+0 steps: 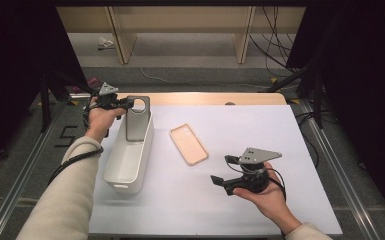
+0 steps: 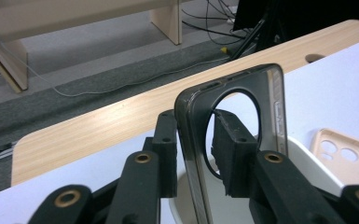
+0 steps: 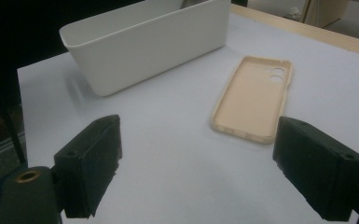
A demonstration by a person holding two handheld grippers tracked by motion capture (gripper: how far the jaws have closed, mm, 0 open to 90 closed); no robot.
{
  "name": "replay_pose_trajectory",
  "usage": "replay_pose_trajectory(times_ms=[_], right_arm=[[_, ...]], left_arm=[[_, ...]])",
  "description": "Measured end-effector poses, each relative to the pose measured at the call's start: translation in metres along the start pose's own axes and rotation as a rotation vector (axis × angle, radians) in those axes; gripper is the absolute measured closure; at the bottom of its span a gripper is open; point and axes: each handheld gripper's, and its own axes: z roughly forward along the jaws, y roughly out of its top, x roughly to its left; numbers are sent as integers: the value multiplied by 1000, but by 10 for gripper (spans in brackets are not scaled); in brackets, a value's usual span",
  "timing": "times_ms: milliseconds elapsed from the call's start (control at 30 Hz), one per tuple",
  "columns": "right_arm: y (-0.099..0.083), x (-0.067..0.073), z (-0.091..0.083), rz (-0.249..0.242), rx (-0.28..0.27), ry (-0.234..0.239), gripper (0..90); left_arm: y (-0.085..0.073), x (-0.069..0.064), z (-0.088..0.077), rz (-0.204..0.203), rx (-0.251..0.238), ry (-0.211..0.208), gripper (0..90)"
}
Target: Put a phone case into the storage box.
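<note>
White bin (image 1: pixel 130 165) holds grey phone case (image 1: pixel 137 120) upright, seemingly.

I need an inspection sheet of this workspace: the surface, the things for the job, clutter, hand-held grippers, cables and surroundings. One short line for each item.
Surface: white mat over a wooden table; no spills seen.
Job's things: dark translucent phone case standing upright in the far end of the white plastic bin; beige phone case lying open side up on the mat, apart from the bin.
Clutter: nothing seen on the mat.
Grippers: left hand-held gripper has its jaws on either side of the dark case, pads off it; right hand-held gripper open and empty, near the beige case.
Cables: black cables on the floor beyond the table.
Surroundings: wooden shelf legs, grey floor, dark curtains.
</note>
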Motion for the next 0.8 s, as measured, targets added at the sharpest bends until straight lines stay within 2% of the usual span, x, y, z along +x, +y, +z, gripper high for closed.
replay_pose_trajectory(times_ms=[67,233,267,333,400,433,633,733,800], right_arm=[[0,0,0,1,-1,0,164],[0,0,0,2,-2,0,163],[0,0,0,3,-2,0,163],[0,-1,0,3,2,2,163],[0,0,0,3,2,2,163],[0,0,0,3,3,2,163],[0,-1,0,6,3,-1,163],[0,-1,0,6,3,-1,163],[0,-1,0,9,2,-4,163]], left_arm=[[-1,-1,1,7,7,12,704],[-1,-1,2,-8,11,29,677],[-1,-1,3,-12,14,31,638],[1,-1,2,-23,24,61,593],[1,-2,2,-27,26,64,542],[3,-3,2,-46,29,73,506],[8,-7,-2,-66,19,107,341],[10,-8,-5,-68,15,107,291],[14,-12,-12,-80,14,108,201]])
